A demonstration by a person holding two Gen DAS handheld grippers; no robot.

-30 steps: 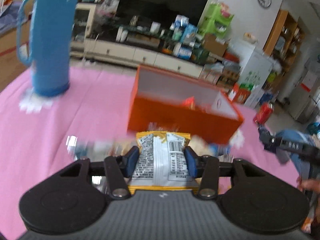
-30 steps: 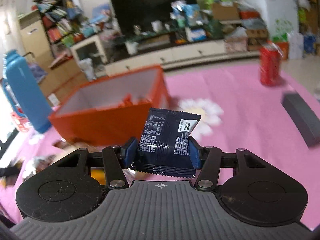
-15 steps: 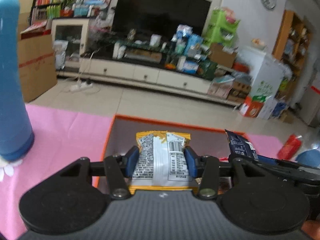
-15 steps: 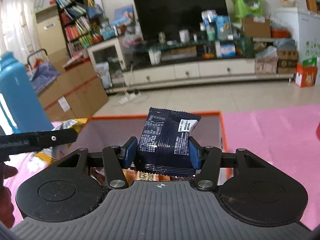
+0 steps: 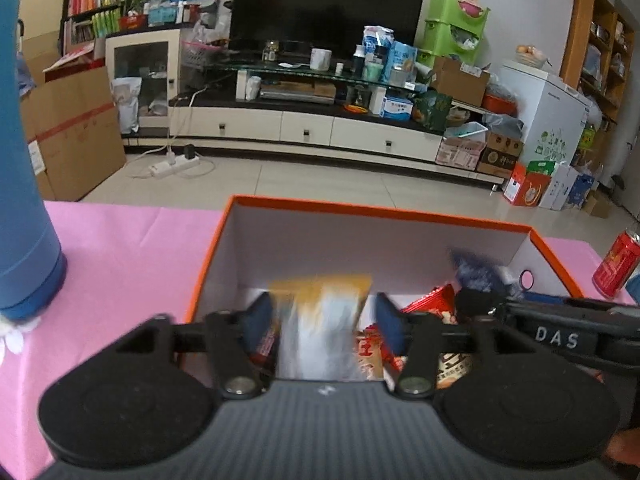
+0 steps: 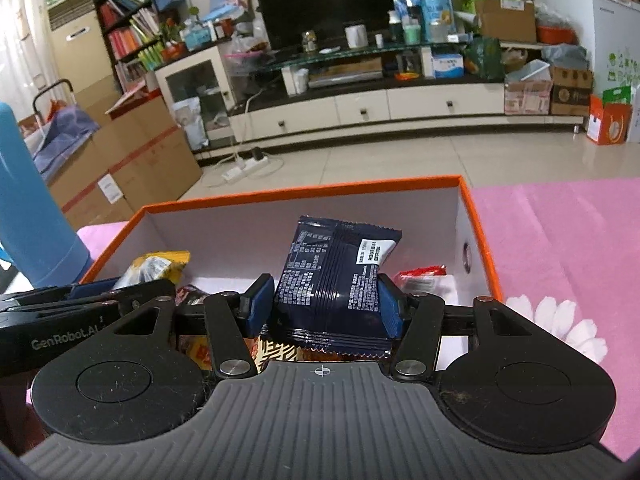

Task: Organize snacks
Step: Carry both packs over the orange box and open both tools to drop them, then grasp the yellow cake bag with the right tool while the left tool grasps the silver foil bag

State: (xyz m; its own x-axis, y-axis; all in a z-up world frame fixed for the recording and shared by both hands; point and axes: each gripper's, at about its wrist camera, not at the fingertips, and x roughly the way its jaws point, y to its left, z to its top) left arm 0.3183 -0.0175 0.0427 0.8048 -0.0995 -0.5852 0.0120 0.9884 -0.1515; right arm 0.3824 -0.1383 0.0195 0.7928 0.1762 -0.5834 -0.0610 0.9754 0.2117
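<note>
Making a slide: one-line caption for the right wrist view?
Right gripper holds a dark blue snack packet over the orange box of snacks.

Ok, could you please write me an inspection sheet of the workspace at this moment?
Surface: pink cloth with daisy prints covers the table.
Job's things: orange box, open, holds red packets; yellow packet, blurred, over the box; dark blue packet over the box.
Clutter: blue flask left of the box; red can right of it.
Grippers: left gripper open around the yellow packet; right gripper has the dark blue packet between its fingers, grip unclear.
Cables: power strip with cords on the floor.
Surroundings: television, cardboard boxes.
</note>
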